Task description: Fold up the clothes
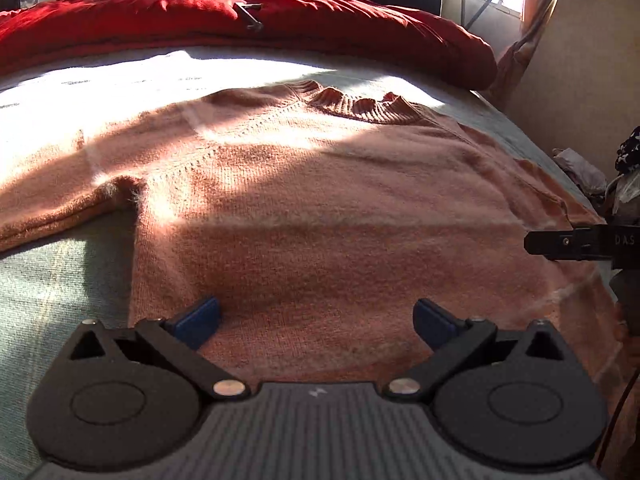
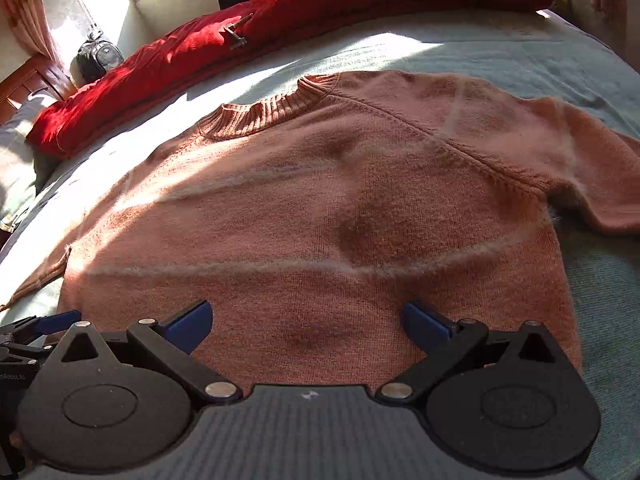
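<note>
Pink knit sweater, flat on pale bedspread.
Left gripper and right gripper: jaws wide, nothing between. Lettering "D.A.S" legible on black housing.

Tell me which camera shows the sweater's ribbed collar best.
The right wrist view: the collar lies sunlit and unblocked, its ribbing running clearly across the sweater. In the left wrist view the collar sits farther off, foreshortened and partly shaded.

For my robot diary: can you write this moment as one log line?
sweater: flat on bed | left gripper: open | right gripper: open | folding: not started
</note>
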The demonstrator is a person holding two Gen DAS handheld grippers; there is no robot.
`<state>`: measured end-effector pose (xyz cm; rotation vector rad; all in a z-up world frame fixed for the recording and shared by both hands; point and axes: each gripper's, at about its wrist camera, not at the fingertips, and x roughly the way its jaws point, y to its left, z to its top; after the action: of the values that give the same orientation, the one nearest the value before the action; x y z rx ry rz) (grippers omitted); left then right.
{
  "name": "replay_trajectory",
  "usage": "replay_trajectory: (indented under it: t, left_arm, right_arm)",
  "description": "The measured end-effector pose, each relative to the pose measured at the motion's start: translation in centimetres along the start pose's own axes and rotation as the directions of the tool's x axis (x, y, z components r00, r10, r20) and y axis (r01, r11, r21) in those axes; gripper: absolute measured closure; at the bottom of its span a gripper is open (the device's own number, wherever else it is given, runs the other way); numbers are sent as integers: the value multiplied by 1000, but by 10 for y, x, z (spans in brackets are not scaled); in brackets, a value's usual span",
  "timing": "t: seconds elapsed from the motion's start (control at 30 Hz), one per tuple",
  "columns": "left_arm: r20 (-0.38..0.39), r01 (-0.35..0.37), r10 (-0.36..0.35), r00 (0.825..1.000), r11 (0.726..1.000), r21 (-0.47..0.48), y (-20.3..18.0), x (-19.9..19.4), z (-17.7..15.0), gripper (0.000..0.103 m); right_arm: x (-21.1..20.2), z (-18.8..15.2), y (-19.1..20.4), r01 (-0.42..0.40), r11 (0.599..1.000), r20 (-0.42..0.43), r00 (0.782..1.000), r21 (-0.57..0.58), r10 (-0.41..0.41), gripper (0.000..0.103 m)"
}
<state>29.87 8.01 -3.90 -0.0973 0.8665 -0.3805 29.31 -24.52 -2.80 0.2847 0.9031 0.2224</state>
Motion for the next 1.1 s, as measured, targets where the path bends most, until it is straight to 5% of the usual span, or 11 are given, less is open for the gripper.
replay_trajectory:
  t: [0.2, 0.43, 0.57, 0.8, 1.0, 1.1]
  left_arm:
    - [10, 79, -79, 997, 996, -29, 14, -1, -1, 1]
    - [19, 51, -53, 998, 991, 122, 2, -5, -13, 1]
    - [43, 4, -8, 999, 995, 99, 0, -19, -10, 1]
    - [30, 92, -96, 995, 989, 118, -17, -8, 4, 1]
    - [-11, -61, 62, 998, 995, 84, -40, 9, -2, 1]
    - [-14, -79, 79, 997, 997, 28, -41, 0, 0, 1]
  right_arm:
    - [3, -11, 8, 55, 997, -6, 998, -56, -56, 0]
    - [10, -20, 29, 161, 966, 11, 987, -201, -162, 0]
    - [-1, -21, 28, 152, 969, 13, 988, -197, -153, 0]
    - [-24, -7, 3, 154, 985, 59, 987, -72, -150, 0]
    - [-21, -14, -22, 105, 992, 25, 994, -69, -104, 0]
    - [-35, -6, -35, 36, 999, 52, 998, -29, -35, 0]
